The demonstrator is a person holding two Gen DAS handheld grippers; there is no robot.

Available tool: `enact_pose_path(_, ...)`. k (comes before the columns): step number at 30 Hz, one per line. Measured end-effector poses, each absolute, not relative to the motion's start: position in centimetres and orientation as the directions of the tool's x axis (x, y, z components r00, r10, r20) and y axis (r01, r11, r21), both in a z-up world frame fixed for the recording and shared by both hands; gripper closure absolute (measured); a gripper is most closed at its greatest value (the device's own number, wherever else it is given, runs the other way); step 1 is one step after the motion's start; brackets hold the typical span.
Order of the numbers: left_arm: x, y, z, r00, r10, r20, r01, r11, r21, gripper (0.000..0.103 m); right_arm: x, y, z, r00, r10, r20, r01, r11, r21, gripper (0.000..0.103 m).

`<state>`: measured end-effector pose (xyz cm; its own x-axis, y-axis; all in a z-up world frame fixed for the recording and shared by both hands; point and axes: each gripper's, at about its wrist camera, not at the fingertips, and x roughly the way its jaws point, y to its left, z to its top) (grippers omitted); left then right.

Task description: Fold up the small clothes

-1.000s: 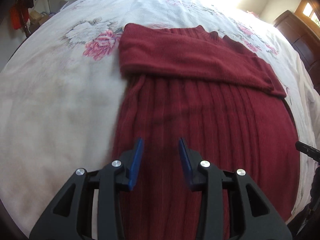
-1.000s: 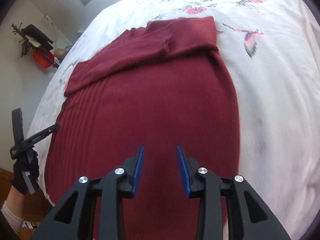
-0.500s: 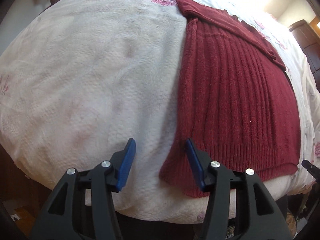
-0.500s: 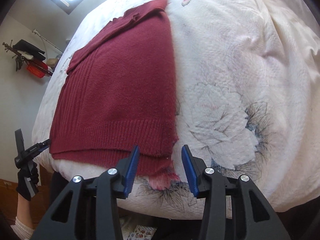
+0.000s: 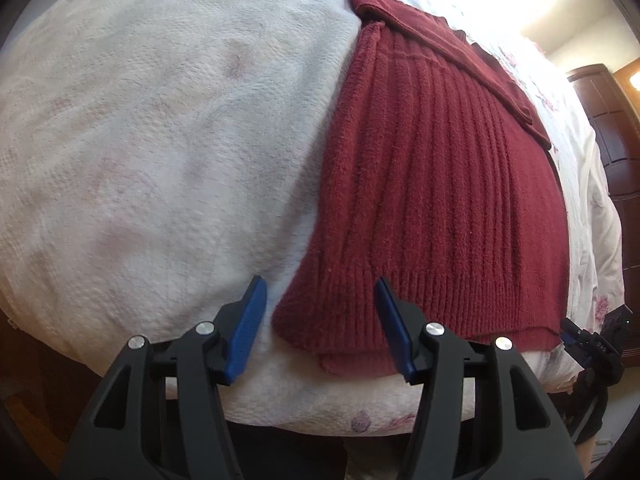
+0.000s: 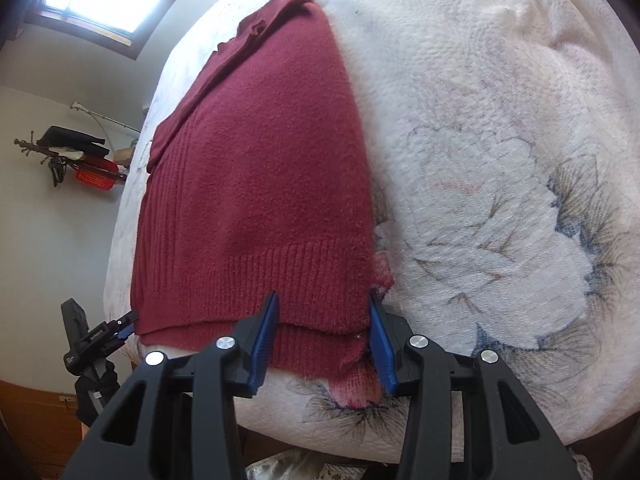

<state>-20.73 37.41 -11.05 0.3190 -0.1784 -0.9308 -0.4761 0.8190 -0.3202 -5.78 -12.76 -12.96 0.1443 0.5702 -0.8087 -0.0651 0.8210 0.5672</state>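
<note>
Left wrist: sweater [image 5: 432,184] corner between fingers [image 5: 246,322].

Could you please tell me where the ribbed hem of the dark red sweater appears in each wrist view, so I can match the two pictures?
Left wrist view: the ribbed hem runs across the lower centre-right, its near corner between the open left tongs.
Right wrist view: the hem crosses the lower centre-left, its corner between the open right tongs.
Shared landmark: the sleeve folded across the sweater's top.
</note>
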Motion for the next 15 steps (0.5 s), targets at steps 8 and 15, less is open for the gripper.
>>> enact_pose_path(8, -20.5, 37.7, -12.7, 0.334, -0.333, -0.882, -0.548, 0.693, -0.469, 0.091, -5.3, -12.9, -13.8, 0.136, 0.601, -0.787, -0.036, 0.797, 0.603, 0.074)
enact_pose_path(15, -21.7, 38.1, -12.2, 0.393, -0.329, -0.859, -0.579, 0.637, -0.509, 0.097, -5.5, -13.0, -12.8, 0.131, 0.638, -0.759, -0.062, 0.769, 0.636, 0.096)
